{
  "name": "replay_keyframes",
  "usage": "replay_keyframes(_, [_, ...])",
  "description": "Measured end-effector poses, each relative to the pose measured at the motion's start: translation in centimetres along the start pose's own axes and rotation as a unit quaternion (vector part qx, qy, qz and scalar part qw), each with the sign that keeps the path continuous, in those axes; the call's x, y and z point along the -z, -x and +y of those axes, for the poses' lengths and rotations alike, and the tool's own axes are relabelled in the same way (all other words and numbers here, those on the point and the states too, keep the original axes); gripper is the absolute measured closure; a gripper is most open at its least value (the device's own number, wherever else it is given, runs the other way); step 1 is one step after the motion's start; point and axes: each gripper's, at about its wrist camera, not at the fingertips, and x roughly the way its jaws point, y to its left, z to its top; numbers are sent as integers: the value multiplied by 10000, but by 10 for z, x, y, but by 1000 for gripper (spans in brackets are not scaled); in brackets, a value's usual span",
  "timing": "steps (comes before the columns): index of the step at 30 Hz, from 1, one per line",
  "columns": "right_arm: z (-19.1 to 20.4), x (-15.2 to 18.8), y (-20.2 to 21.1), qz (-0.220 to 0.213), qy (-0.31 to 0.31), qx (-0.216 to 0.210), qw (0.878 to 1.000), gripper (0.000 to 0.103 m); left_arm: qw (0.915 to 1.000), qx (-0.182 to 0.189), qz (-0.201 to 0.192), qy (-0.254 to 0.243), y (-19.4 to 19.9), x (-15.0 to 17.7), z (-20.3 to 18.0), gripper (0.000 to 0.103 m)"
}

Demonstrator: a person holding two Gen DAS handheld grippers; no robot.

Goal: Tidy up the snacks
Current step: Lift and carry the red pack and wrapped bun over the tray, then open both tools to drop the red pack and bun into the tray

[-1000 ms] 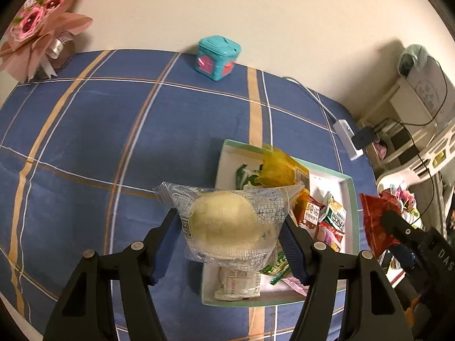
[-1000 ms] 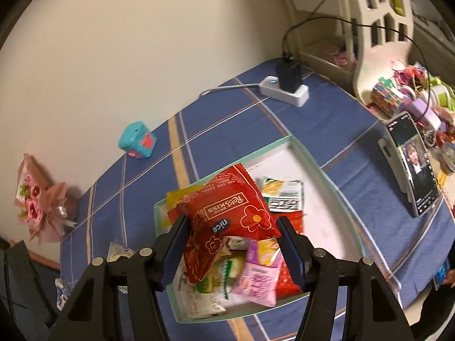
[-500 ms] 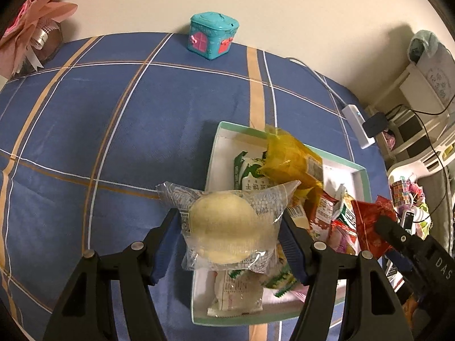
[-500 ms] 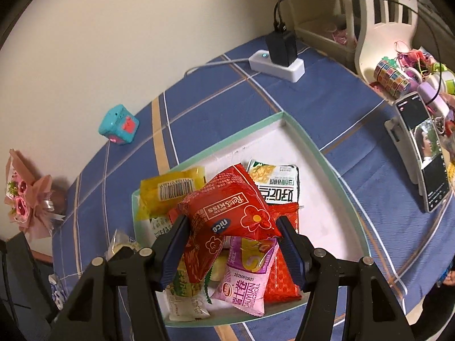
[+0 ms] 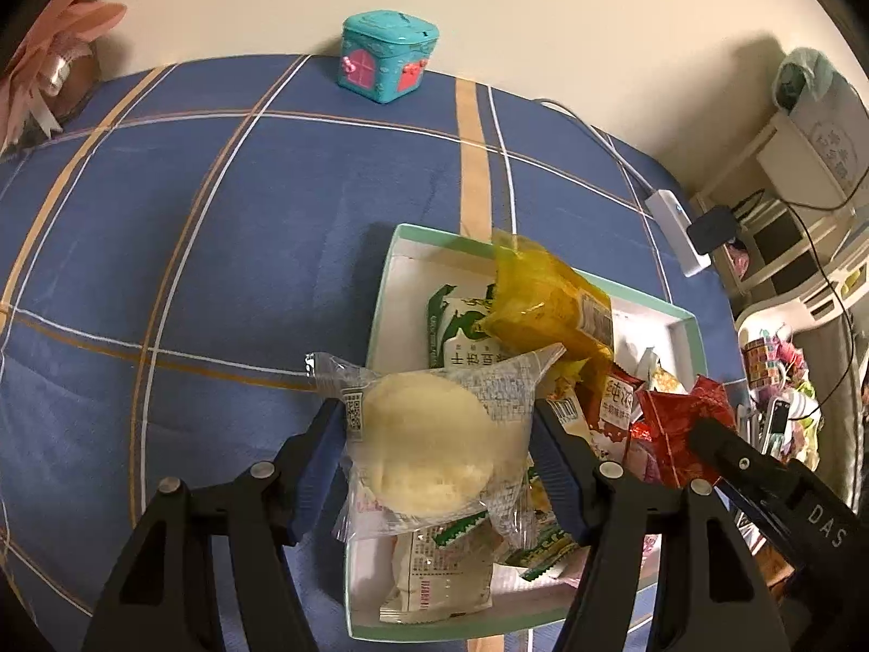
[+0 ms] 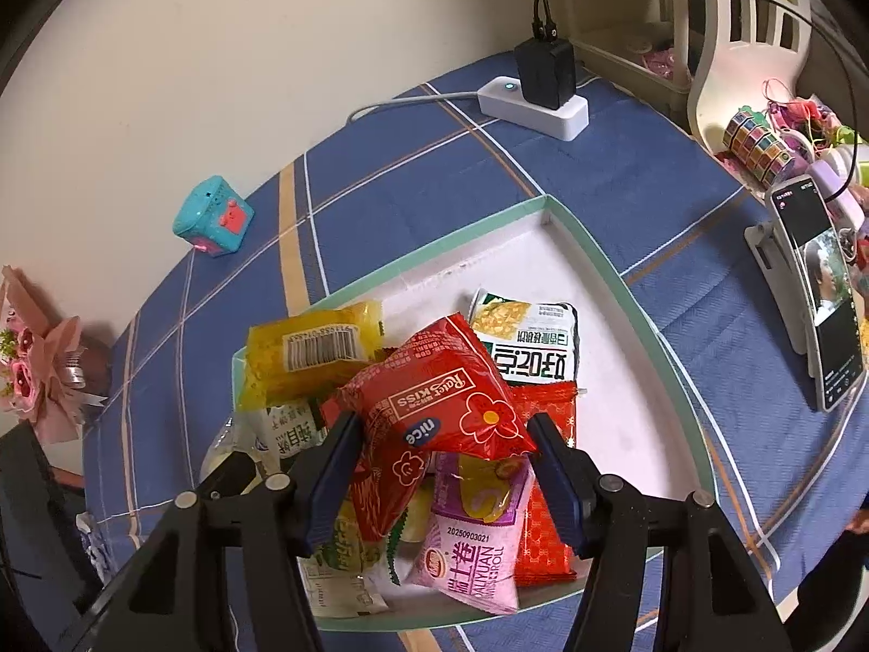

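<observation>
Right gripper [image 6: 442, 448] clamped on a red snack packet [image 6: 434, 413], held over the near part of a green-rimmed white tray [image 6: 614, 282]. In the tray: a yellow packet [image 6: 309, 350] by its left edge, a green-and-white packet [image 6: 529, 345] mid-tray, a pink roll packet [image 6: 478, 543] at its near edge. Near the far edge of the blue checked tablecloth [image 6: 624, 190]: a teal toy box [image 6: 213, 215], a white power strip [image 6: 535, 106].

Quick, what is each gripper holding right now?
Left gripper: shut on the clear-wrapped bun.
Right gripper: shut on the red snack packet.
</observation>
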Motion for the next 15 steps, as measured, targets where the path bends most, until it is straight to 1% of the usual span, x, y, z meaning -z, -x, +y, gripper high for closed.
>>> replay_keyframes(3, [1,0,0,10,31,18,10000,37,10000,24,8,-84,0,1,-5,34])
replay_keyframes(7, [2,0,0,12,76,35,10000,37,9997,205,110,-120,-2,2,-9,34])
replay_keyframes(11, [3,0,1,6,106,62,9999,36,9994,148,112,-282,-4,3,-16,34])
replay_keyframes(15, [4,1,1,20,122,83,9999,36,9992,164,129,-335,-5,5,-19,34])
